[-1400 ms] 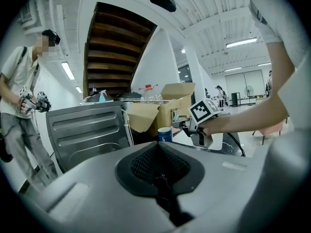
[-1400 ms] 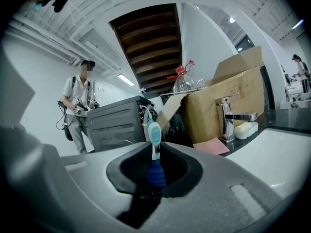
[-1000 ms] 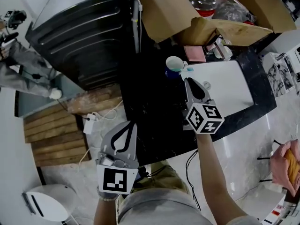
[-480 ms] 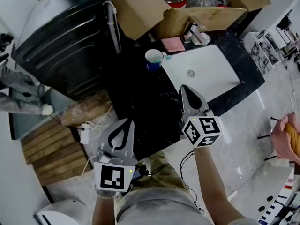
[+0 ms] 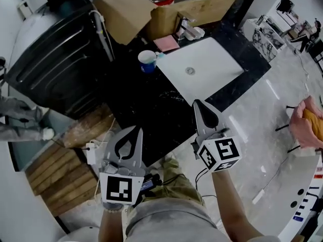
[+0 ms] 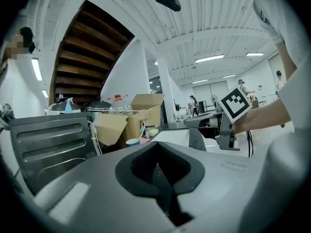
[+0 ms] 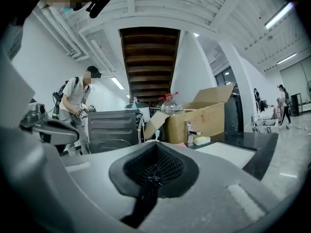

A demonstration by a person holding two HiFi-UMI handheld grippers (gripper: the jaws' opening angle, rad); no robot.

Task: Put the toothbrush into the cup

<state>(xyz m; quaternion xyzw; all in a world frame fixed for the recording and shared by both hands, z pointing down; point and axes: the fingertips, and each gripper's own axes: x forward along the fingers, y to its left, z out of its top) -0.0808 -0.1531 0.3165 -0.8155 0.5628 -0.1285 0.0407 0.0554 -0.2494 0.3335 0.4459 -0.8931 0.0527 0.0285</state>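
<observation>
Left gripper (image 5: 133,129): jaws pressed together, nothing between them, held low at the near edge of the black counter (image 5: 151,105). Right gripper (image 5: 198,104): jaws likewise closed on nothing, over the counter's near edge beside the white sink (image 5: 212,77). Both are well apart from the cup (image 5: 147,61), which stands upright at the far side of the counter, just beside the sink's corner and in front of the cardboard box (image 5: 194,11).

Toothbrush (image 6: 141,130): a light-blue handle rises out of the cup's mouth, leaning towards the box.

Assessment: the placement appears complete, with the brush seated in the cup and neither gripper touching it. No step seems outstanding. How deep the brush sits cannot be told at this distance.
</observation>
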